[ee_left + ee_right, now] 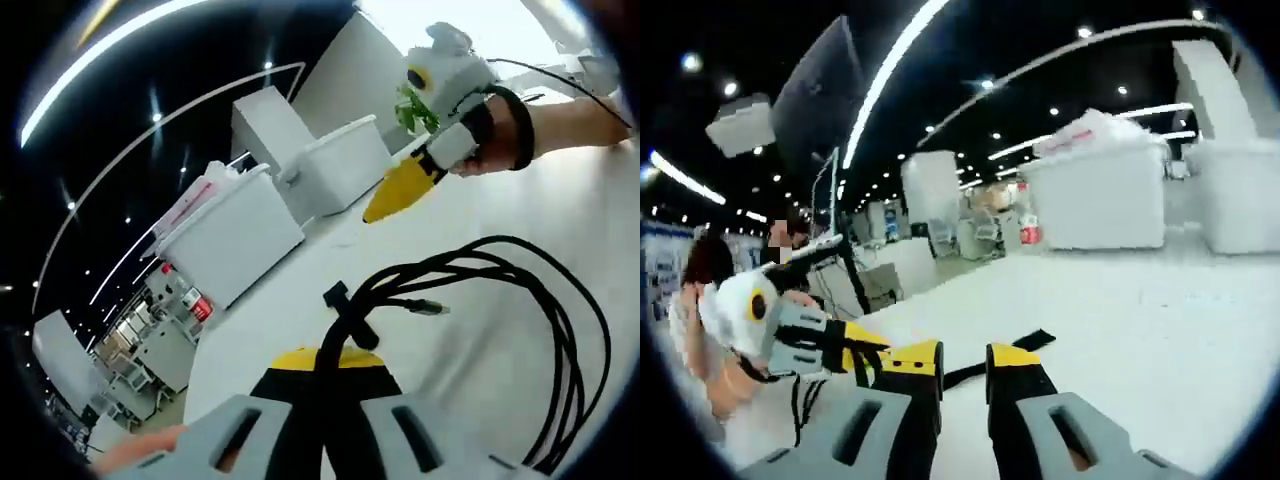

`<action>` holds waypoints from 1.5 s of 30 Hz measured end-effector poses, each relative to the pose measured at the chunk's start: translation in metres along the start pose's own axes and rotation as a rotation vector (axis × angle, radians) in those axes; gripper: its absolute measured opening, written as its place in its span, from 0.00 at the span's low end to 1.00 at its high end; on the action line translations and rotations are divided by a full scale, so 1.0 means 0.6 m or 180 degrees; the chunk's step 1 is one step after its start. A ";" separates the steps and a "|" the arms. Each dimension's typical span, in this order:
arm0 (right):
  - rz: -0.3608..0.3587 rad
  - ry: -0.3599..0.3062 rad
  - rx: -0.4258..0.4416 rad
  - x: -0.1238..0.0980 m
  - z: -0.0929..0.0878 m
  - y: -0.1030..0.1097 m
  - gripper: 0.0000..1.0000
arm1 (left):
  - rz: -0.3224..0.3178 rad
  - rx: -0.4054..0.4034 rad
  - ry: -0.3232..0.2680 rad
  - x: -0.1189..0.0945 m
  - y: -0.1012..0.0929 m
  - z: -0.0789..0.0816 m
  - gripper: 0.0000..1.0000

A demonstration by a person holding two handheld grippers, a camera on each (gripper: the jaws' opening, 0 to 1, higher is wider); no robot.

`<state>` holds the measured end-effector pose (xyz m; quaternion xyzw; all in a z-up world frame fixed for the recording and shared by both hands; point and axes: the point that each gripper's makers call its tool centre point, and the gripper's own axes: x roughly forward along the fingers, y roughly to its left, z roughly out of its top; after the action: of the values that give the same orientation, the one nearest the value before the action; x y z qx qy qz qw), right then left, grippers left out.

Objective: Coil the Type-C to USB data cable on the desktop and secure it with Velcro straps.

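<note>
On the white desktop (560, 230), seen in the left gripper view, the black data cable (560, 330) lies in several loose loops to the right, its strands gathered into a bundle at the near centre. The left gripper (335, 365) reaches forward from the near edge with its yellow-tipped jaws clenched on that bundle, where a black Velcro strap (340, 300) sticks up; a metal plug end (430, 309) pokes out just right of it. At the far right, the right gripper (395, 195) hangs above the desk clear of the cable, held by a hand (500, 150) in a black wrist strap, its yellow tips pressed together with nothing between them. White storage bins (235, 235) stand along the far left. In the right gripper view, that gripper's jaws frame a narrow gap, the strap's end (1035, 342) lies just beyond, and the left gripper (905, 357) comes in from the left.
</note>
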<state>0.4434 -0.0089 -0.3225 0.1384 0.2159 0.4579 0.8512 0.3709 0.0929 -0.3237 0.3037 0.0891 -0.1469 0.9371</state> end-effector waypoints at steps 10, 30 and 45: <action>-0.0152 0.0193 0.1316 0.084 -0.028 -0.076 0.27 | 0.0431 0.0014 0.0011 -0.022 0.058 0.001 0.05; -0.0571 0.0508 0.1068 0.108 -0.044 -0.049 0.28 | 0.0513 -0.0097 -0.0053 -0.043 0.066 0.014 0.05; -0.0498 0.0471 0.1059 0.129 -0.048 -0.043 0.20 | 0.0524 -0.0161 -0.0040 -0.049 0.068 0.010 0.05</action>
<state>0.4854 0.0432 -0.3775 0.2259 0.3607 0.3573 0.8314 0.3571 0.1276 -0.2894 0.2853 0.0617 -0.0689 0.9540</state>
